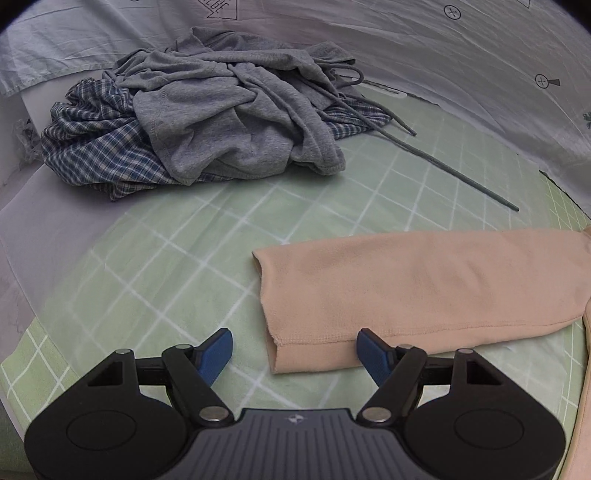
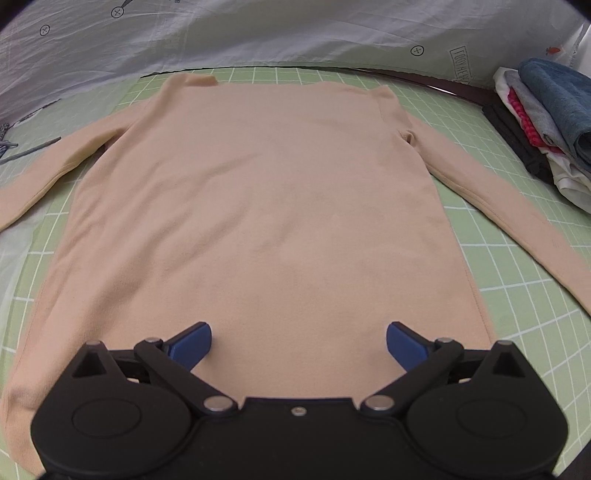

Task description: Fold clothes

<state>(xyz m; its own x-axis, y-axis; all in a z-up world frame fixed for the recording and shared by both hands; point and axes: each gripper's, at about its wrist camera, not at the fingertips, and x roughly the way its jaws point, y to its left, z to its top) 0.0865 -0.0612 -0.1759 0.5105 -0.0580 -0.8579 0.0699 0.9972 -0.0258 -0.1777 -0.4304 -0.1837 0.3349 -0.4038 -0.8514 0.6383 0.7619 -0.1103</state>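
A peach long-sleeved top (image 2: 258,206) lies spread flat on the green checked mat (image 2: 517,280), and everything else sits around it.

Furthest to the left of the top, in the left wrist view, is a loose pile of unfolded clothes: a blue plaid garment (image 1: 99,147) underneath and a crumpled grey garment (image 1: 236,110) on top of it. A grey drawstring (image 1: 461,177) trails out of that pile across the mat toward the top's left sleeve (image 1: 424,291), stopping short of it. The sleeve stretches out flat, its cuff end pointing toward the pile.

The left gripper (image 1: 294,350) hovers just at that cuff with its blue fingers (image 1: 218,352) spread wide and nothing between them; the right-hand finger is over the sleeve's near edge, though whether it touches the cloth I cannot tell.

The body of the top lies smooth, collar at the far side, both sleeves angled outward. The right gripper (image 2: 298,343) is over the hem end of the top, fingers likewise spread wide and empty.

To the right of the top, beyond its right sleeve (image 2: 498,206), stands a stack of folded clothes (image 2: 546,125). A pale printed sheet (image 2: 258,33) lies behind the mat.
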